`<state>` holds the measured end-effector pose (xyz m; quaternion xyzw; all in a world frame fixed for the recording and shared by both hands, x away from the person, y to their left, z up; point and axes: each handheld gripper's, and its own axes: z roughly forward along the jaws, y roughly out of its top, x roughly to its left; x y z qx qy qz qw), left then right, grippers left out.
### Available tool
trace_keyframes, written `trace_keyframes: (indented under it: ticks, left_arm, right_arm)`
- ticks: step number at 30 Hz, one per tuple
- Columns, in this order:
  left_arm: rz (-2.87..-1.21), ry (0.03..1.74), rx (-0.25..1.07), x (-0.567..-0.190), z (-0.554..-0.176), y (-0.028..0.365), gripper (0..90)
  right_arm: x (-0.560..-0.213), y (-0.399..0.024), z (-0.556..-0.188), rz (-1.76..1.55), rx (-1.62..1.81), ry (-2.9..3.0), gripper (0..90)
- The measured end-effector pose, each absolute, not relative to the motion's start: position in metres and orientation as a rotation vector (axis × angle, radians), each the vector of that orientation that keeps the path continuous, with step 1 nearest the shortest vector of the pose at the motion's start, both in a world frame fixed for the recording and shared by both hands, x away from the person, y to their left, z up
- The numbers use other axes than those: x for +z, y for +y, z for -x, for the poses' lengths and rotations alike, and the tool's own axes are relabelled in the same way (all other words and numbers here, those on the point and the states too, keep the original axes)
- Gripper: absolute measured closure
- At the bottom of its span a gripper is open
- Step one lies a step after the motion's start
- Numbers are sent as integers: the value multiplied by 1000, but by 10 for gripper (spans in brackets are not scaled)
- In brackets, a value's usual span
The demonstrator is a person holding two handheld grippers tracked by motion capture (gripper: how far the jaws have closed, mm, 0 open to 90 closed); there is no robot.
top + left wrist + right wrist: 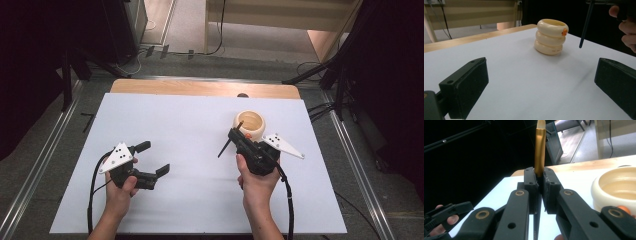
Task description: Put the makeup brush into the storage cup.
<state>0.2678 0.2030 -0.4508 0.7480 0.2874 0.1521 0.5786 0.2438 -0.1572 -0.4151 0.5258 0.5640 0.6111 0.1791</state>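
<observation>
On white table (190,200): one ringed cream holder (249,124), one pen (229,140), two claws.

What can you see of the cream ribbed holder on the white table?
The cream ribbed holder looks like three stacked glossy rings, perhaps ceramic or plastic, with an open, hollow top and a small orange mark near its rim. It stands upright on the white table near the far right side. Nothing touches it; the right gripper hovers beside it.
</observation>
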Motion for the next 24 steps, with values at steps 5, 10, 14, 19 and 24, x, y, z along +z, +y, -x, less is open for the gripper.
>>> trace_keyframes:
  ticks: [5,10,14,19,24]
  left_arm:
    - [-1745,692,367,-451,-270,209,0]
    - [-1731,710,372,-451,-272,216,0]
    - [-1728,718,375,-451,-273,219,0]
    - [-1722,723,371,-451,-274,221,0]
    - [-1724,729,369,-452,-275,223,0]
  right_arm:
    - [-414,-161,-248,-1479,1722,1589,841]
    - [-413,-165,-251,-1456,1715,1587,841]
    - [-409,-170,-255,-1437,1711,1580,842]
    - [-405,-176,-258,-1424,1699,1573,842]
    - [-403,-179,-261,-1402,1690,1570,842]
